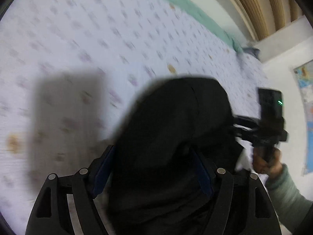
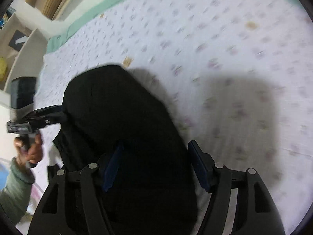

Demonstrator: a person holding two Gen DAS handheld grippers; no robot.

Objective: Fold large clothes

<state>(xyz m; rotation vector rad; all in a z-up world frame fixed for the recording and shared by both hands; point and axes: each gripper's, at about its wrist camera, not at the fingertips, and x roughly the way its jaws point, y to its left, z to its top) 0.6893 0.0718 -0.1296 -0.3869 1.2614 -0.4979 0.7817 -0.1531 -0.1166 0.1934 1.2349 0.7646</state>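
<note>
A black garment (image 1: 172,129) hangs bunched between both grippers above a bed with a white, flower-printed sheet (image 1: 97,39). My left gripper (image 1: 152,168) has its blue-padded fingers (image 1: 102,174) spread wide with the black cloth filling the gap between them. My right gripper (image 2: 156,166) also stands wide with the garment (image 2: 121,117) draped between and over its blue pads (image 2: 199,166). The right gripper shows in the left wrist view (image 1: 238,125), holding the cloth's far edge. The left gripper shows in the right wrist view (image 2: 56,115) at the cloth's other edge. The frames are motion-blurred.
A green border (image 1: 185,2) edges the sheet at the far side. A curtain (image 1: 254,4) and white wall (image 1: 283,49) with a poster (image 1: 307,90) stand beyond it. White shelves (image 2: 23,45) stand at left in the right wrist view. The garment's shadow (image 2: 234,105) falls on the sheet.
</note>
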